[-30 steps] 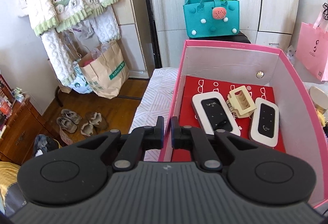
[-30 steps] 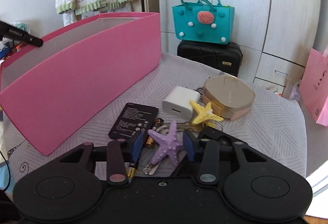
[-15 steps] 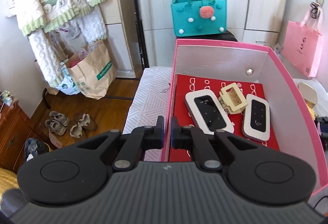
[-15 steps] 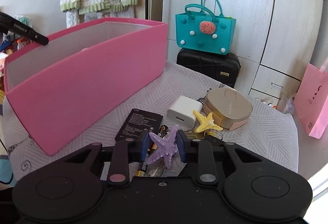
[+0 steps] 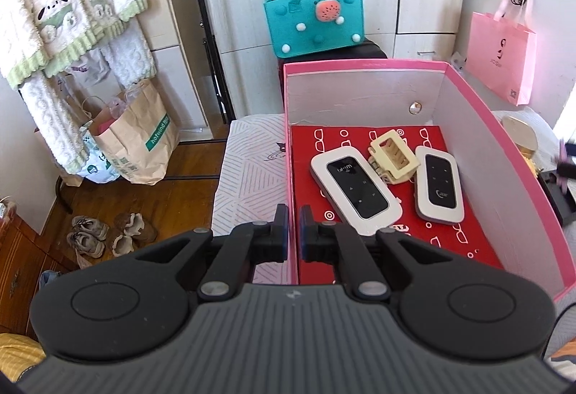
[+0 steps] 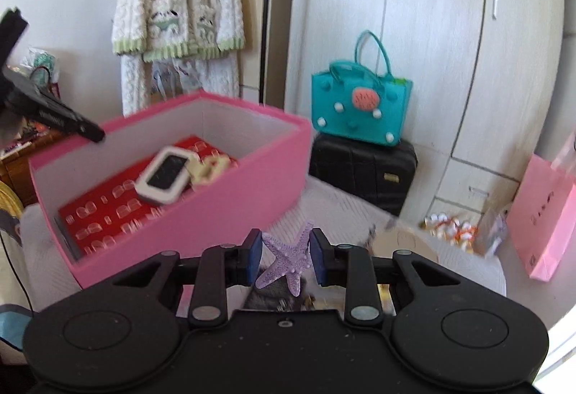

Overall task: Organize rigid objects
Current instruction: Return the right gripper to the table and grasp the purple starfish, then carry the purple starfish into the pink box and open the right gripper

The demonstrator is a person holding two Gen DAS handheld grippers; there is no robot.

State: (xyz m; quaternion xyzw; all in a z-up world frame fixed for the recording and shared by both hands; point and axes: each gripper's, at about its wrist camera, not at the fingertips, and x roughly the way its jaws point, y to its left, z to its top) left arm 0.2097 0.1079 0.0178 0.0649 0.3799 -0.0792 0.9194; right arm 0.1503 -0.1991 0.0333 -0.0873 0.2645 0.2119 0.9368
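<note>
1. Right tongs [image 6: 287, 260] pinch a purple starfish [image 6: 288, 262] between blue pads [image 6: 255, 255], one pressing each side; the jaws have just been closing and now stand part open around it, with the starfish clear of the bed and its arms poking above and below the pads.

2. Left tongs [image 5: 293, 238] are pressed all but closed on the pink box [image 5: 363, 64], their fingertips astride its left wall at 6 o'clock of the box (one pad outside, one inside).

3. Inside the box, on a red patterned liner [image 5: 360, 142], lie two white routers: one [image 5: 354, 190] at the centre, the other [image 5: 438, 189] toward 3 o'clock.

4. Between the routers, touching both, sits a cream hair clip [image 5: 392, 158], toward 12 o'clock of the liner.

5. From the right wrist view the box stands at 10 o'clock of the starfish, open side up, with the near router and the clip blurred inside.

6. Behind the box, at 12 o'clock in the left wrist view, a teal bag [image 5: 313, 21] rests on a black case [image 6: 363, 165].

7. At 2 o'clock, against the cupboards, stands a pink paper bag [image 5: 500, 52].

8. Pale patterned bedding [image 5: 252, 156] lies under the box; what remains on it below the starfish is too blurred to name.
</note>
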